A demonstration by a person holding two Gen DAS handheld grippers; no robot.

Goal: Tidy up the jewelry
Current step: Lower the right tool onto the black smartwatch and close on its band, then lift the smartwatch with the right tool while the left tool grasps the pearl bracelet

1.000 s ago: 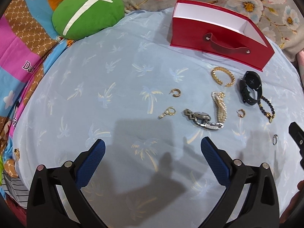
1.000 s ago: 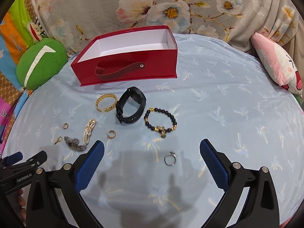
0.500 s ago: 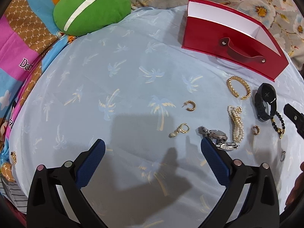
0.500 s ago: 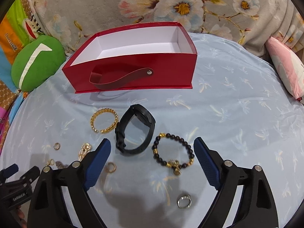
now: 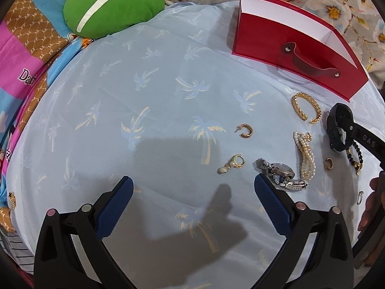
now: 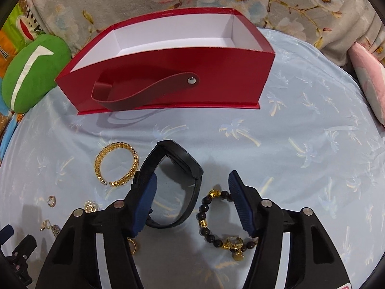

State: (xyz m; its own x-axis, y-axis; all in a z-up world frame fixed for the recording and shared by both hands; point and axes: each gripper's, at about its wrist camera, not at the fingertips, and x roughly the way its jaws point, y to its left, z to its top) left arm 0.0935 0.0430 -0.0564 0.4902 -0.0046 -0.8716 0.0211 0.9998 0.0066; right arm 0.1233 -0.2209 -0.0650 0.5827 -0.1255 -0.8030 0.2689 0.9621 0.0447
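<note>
An open red box [image 6: 168,77] with a white inside stands at the back; it also shows in the left wrist view [image 5: 298,50]. In front lie a black watch [image 6: 176,168], a gold cuff bracelet [image 6: 116,163] and a black bead bracelet [image 6: 216,221]. My right gripper [image 6: 192,187] is open, low over the black watch, one finger on each side of its band. My left gripper [image 5: 193,192] is open and empty above the cloth. Near it lie a silver watch [image 5: 280,173], a pearl bracelet [image 5: 305,156] and gold earrings [image 5: 245,130].
A green cushion [image 5: 113,4] lies at the back left, a pink one [image 6: 370,79] at the right. A small ring [image 5: 360,196] lies near the right gripper's arm [image 5: 365,139]. Everything rests on a light blue palm-print cloth [image 5: 144,96].
My right gripper has moved forward and down toward the black watch, which now lies between its fingers. My left gripper has shifted slightly; jewelry sits nearer its right finger.
</note>
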